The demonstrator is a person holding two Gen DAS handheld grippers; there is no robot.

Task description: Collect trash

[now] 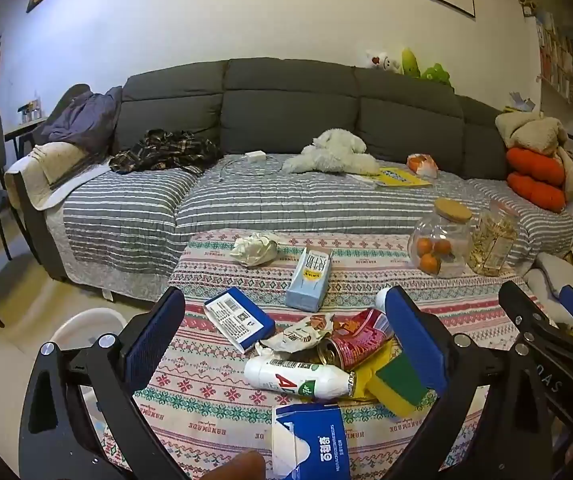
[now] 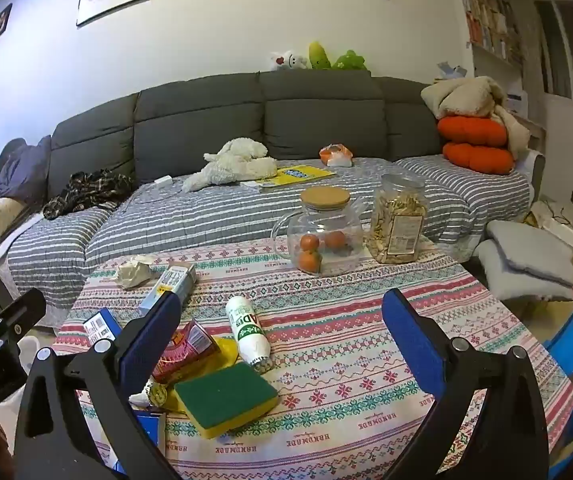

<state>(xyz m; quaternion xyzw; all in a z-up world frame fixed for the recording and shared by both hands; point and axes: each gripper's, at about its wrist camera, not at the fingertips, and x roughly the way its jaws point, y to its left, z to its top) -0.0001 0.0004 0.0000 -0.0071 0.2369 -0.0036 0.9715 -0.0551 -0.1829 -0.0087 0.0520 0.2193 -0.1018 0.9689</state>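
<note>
Both tongs, left gripper point(image 1: 282, 344) & right gripper point(image 2: 282, 344), hover apart & empty over the table point(image 2: 366, 320), where can point(image 1: 352, 340), bottle point(image 1: 298, 378), wrapper point(image 1: 298, 332) & crumpled paper point(image 1: 254, 249) lie uncollected, white bin point(image 1: 86, 322) beside: task apparently barely begun.

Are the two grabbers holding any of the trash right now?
No. The left gripper and the right gripper are both open over the table, with nothing held between their fingers.

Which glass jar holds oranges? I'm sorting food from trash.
The round jar with the cork lid; the taller jar to its right holds pale snack sticks.
</note>
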